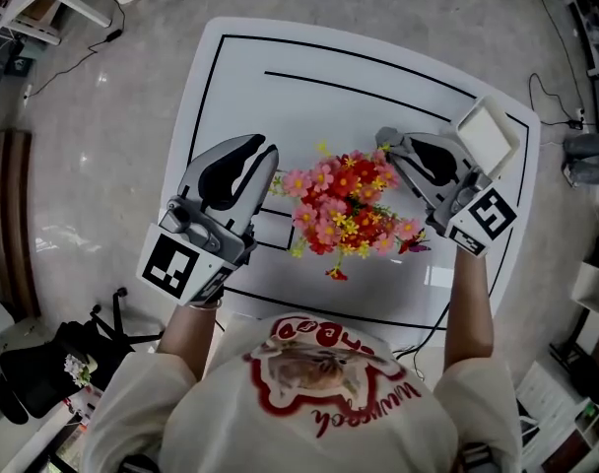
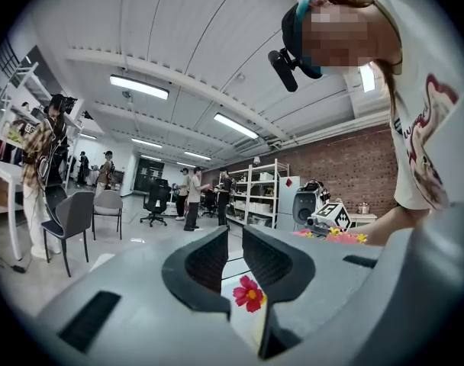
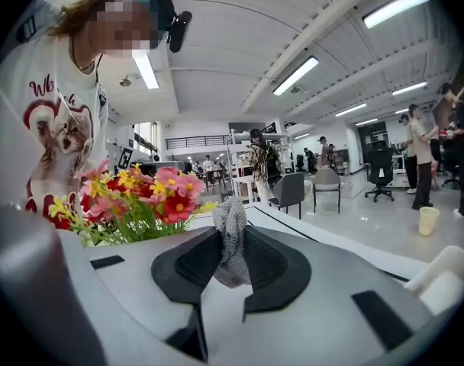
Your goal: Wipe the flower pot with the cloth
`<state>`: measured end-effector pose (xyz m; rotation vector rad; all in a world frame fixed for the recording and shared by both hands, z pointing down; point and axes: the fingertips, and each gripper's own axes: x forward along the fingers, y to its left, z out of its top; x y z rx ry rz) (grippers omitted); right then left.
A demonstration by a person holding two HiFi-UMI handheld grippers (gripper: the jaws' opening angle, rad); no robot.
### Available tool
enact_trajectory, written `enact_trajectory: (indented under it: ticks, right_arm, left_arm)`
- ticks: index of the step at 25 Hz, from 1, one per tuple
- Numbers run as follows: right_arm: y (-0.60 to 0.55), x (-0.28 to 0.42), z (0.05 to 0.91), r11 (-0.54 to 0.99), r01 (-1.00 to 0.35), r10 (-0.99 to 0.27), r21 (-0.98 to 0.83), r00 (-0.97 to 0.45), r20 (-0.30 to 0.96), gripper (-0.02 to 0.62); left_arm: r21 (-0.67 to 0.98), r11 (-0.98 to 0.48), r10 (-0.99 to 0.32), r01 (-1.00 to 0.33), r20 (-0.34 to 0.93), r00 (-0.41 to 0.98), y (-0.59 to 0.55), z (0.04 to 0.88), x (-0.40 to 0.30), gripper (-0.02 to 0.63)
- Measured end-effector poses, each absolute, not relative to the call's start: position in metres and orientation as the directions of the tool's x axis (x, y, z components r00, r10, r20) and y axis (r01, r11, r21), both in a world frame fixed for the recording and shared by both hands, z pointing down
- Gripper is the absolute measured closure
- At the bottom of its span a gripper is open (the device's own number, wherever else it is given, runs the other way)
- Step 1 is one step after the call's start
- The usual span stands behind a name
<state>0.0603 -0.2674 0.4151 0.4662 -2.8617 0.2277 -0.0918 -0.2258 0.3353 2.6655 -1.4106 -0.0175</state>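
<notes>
- Head view: a bunch of pink, red and yellow flowers (image 1: 349, 210) stands mid-way on the white table (image 1: 280, 57). The flower pot itself is hidden under the blooms. The left gripper (image 1: 265, 161) sits just beside the bunch on one side and the right gripper (image 1: 390, 144) on the other, both at bloom height. One loose blossom (image 1: 336, 274) lies on the table on the person's side of the bunch.
- Left gripper view: the jaws are clenched to a thin slit with nothing pinched in them. A red blossom (image 2: 249, 293) shows low through the slit and seems to lie beyond them. The pot is not in sight, and this gripper is not steadying it.
- Right gripper view: the jaws clamp a bunched grey cloth (image 3: 232, 231), which pokes up between the pads and hangs a little below. The flowers are close on the left, and again no pot shows.
- Risks, as I judge them:
  - With no hold on the pot, a sideways wipe could push or tip it.
  - Coming in at bloom height could snag stems and shed more blossoms, so the cloth must drop below the flowers.
  - Only a small fold of cloth is gripped, and dragging it on the pot could pull it free.
</notes>
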Motion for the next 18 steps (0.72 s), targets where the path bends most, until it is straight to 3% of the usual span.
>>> enact_trajectory:
  ticks: [18]
  right_arm:
    - [-0.259, 0.013, 0.448, 0.974, -0.139, -0.086, -0.181, -0.958, 0.274, 0.514]
  left_arm:
    - [0.131, -0.606, -0.783, -0.784, 0.075, 0.618, -0.226, 0.352, -0.078, 0.543]
